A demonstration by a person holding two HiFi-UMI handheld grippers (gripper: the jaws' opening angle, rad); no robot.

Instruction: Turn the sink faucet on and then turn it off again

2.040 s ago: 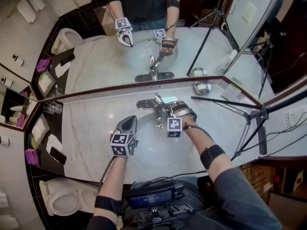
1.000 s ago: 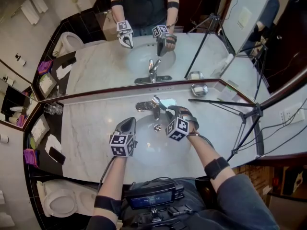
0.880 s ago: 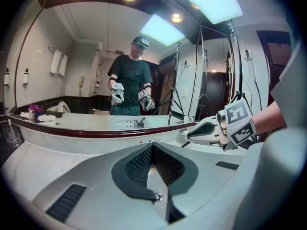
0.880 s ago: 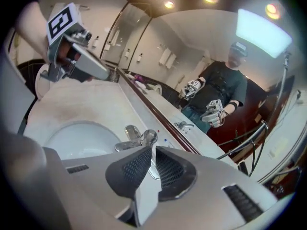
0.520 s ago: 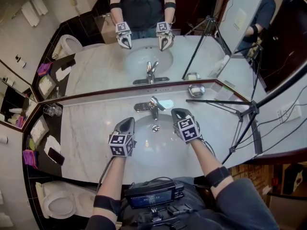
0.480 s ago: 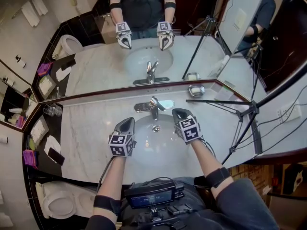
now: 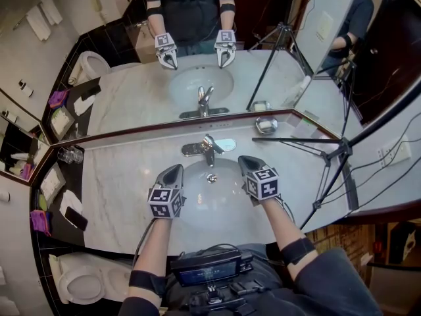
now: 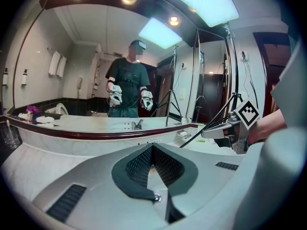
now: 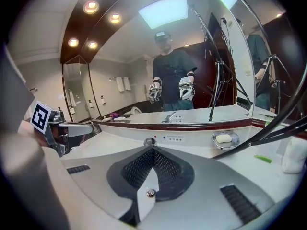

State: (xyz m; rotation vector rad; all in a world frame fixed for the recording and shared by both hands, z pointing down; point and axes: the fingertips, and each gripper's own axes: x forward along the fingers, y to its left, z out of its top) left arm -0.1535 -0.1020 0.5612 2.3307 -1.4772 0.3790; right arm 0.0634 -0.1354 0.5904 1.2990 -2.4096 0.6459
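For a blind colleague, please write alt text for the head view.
The left gripper and the right gripper, both shut and empty, hover over a white sink basin, in front of the chrome faucet, in a marble counter below a mirror.

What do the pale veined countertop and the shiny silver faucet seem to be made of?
Pale veined countertop: probably polished marble or a stone imitation, judging by the grey veins and soft sheen.
Shiny silver faucet: likely chrome-plated metal, as it looks mirror-bright with sharp highlights.
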